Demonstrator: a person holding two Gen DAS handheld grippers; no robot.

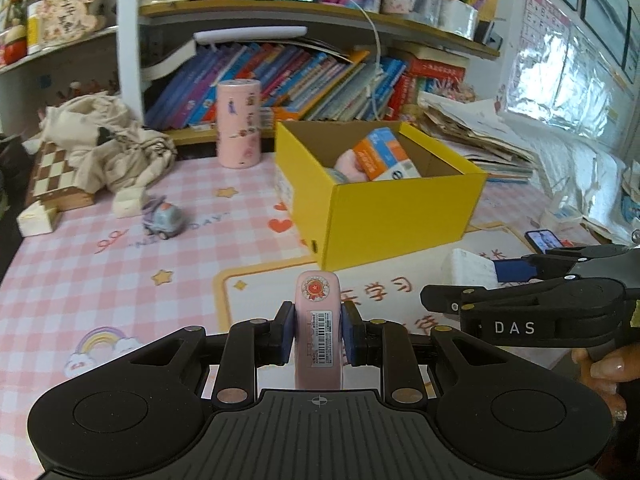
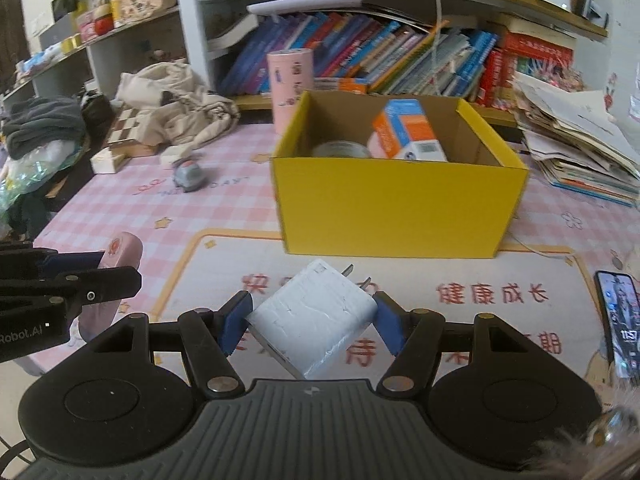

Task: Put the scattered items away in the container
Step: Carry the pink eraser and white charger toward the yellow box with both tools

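Pink checked desk mat (image 1: 80, 264), bookshelf behind. We see the yellow box (image 1: 400, 216) at 12 o'clock, already holding an orange-blue carton (image 1: 384, 154). Left gripper (image 1: 317, 334) is clamped narrow on a pink flat case (image 1: 317, 312). Right gripper (image 2: 310, 318) pinches a white plug adapter (image 2: 312, 320), prongs toward the box. Toy car (image 1: 164, 220) sits at 10 o'clock on the mat, phone (image 2: 620, 320) at 3.

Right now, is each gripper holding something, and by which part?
Left gripper: a pink case, its jaws on the flat sides, near mid-length. Right gripper: a white charger, its jaws on opposite corners.
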